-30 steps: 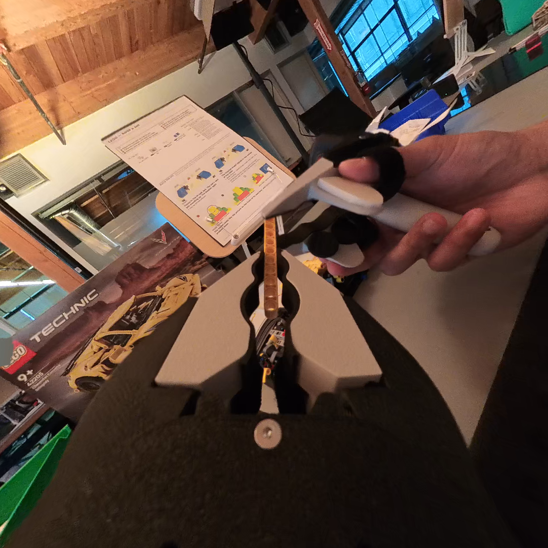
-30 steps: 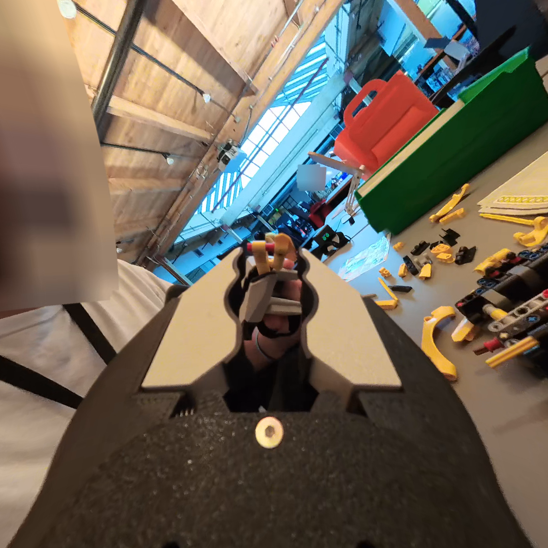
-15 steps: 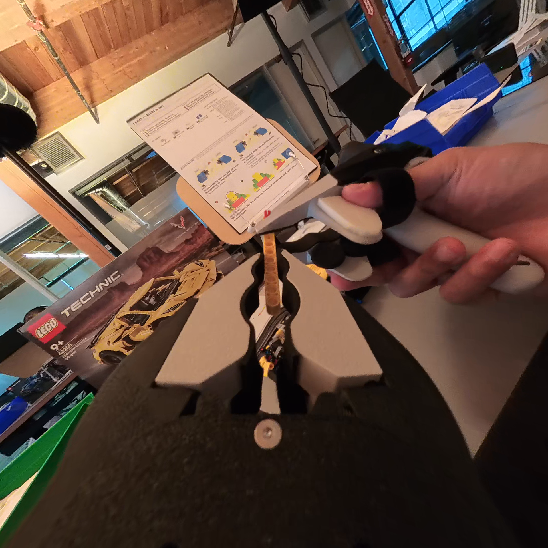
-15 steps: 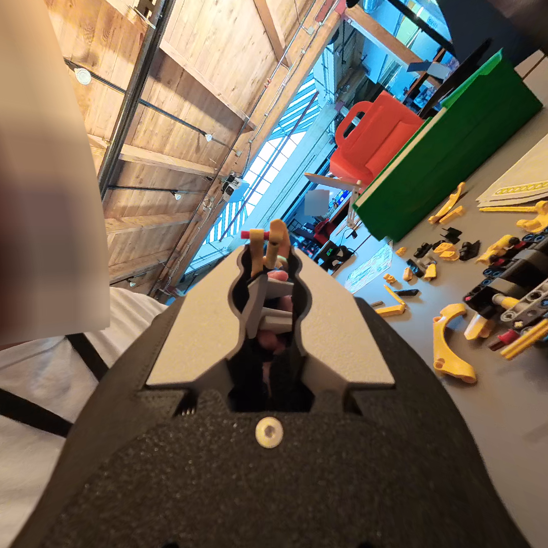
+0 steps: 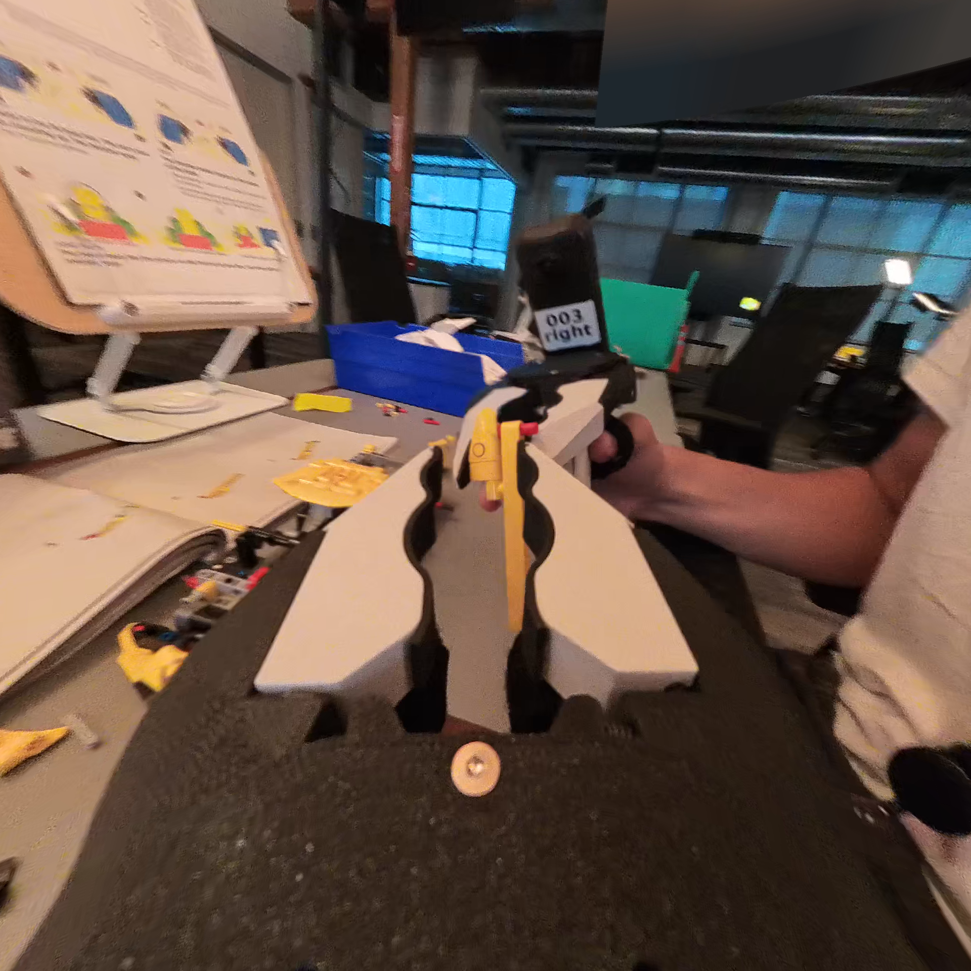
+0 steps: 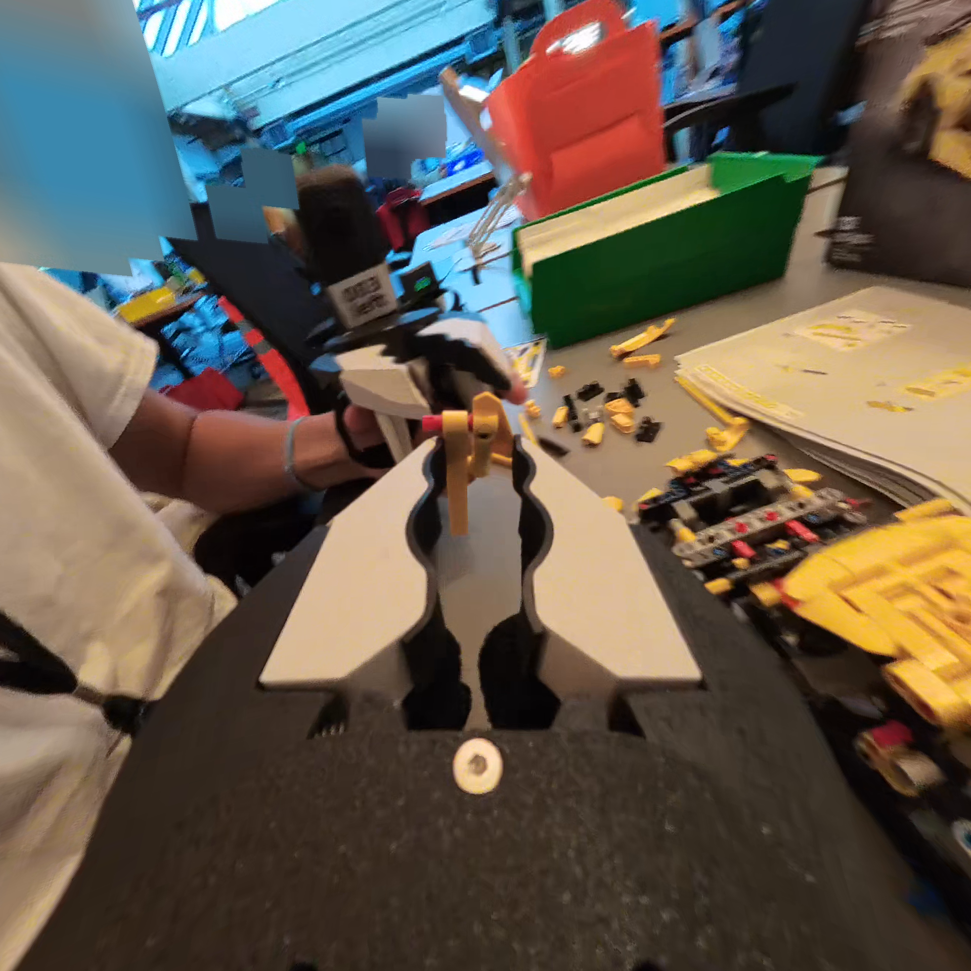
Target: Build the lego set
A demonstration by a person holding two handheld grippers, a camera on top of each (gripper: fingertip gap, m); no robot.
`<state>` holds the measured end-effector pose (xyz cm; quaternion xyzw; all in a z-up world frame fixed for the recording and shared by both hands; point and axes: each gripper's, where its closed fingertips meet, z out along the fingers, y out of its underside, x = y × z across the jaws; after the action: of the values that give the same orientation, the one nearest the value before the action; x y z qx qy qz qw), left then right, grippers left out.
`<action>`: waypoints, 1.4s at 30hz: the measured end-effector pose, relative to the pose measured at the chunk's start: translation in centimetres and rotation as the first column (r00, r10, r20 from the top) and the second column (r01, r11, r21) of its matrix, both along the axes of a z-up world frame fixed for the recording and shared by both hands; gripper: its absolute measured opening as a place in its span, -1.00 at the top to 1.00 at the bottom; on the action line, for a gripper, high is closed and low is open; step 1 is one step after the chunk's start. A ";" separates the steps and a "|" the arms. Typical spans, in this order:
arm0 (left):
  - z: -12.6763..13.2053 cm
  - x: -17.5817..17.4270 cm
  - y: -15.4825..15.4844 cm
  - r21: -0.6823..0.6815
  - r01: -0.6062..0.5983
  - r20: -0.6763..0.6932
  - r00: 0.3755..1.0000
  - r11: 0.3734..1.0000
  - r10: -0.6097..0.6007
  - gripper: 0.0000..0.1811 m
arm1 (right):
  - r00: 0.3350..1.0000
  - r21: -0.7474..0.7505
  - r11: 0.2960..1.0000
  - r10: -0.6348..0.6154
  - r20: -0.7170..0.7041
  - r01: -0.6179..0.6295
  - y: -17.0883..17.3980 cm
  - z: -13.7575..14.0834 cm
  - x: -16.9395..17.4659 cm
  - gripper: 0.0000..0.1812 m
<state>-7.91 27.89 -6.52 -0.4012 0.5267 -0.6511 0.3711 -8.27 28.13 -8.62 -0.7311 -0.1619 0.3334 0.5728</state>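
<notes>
Grey desk (image 6: 588,473) runs under both claws, in a workshop with tall windows behind.

The left claw (image 5: 481,454) stands moderately wide. A long yellow beam (image 5: 512,536) runs lengthwise down its gap and lies against the inner side of the right-hand finger, clear of the left-hand one. At the far end of the beam, level with the fingertips, sit a yellow connector piece (image 5: 483,452) and a red pin (image 5: 528,428).

The right claw (image 6: 475,444) comes in from the opposite side, tip to tip with the left claw. It is closed to a narrow gap, and the connector and the top of the beam fill that gap at its tips, so it appears to hold the small assembly there. The beam hangs back into the opening, nearer the left-hand finger.

To the left of the left claw lies an open instruction booklet (image 5: 131,525). An instruction sheet on a stand (image 5: 136,173) rises farther off on that side, and a blue bin (image 5: 410,368) sits ahead.

To the right of the right claw rests the partly built black and yellow model (image 6: 735,509), touching the desk. Loose yellow and black pieces (image 6: 604,410) are scattered ahead of the tips, in front of a green bin (image 6: 657,262).
</notes>
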 end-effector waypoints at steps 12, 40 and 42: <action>-0.3 -1.6 -2.9 -0.085 0.248 -0.017 0.968 0.965 -0.251 0.75 | 0.986 0.036 0.989 0.139 0.094 -0.143 -1.7 -0.1 -2.7 0.73; -0.5 -0.8 -2.6 -0.105 0.191 -0.053 0.979 0.976 -0.198 0.92 | 0.949 0.102 0.993 0.087 -0.305 -0.058 -1.1 3.1 0.0 0.65; -0.6 -0.7 -2.8 -0.104 0.191 -0.059 0.978 0.976 -0.198 0.92 | 0.941 0.118 0.992 0.076 -0.329 -0.039 -1.0 3.5 0.1 0.70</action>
<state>-8.65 25.06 -7.09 -0.3877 0.5435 -0.6951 0.2669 -8.14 27.11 -5.17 -0.6266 -0.1020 0.4594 0.6212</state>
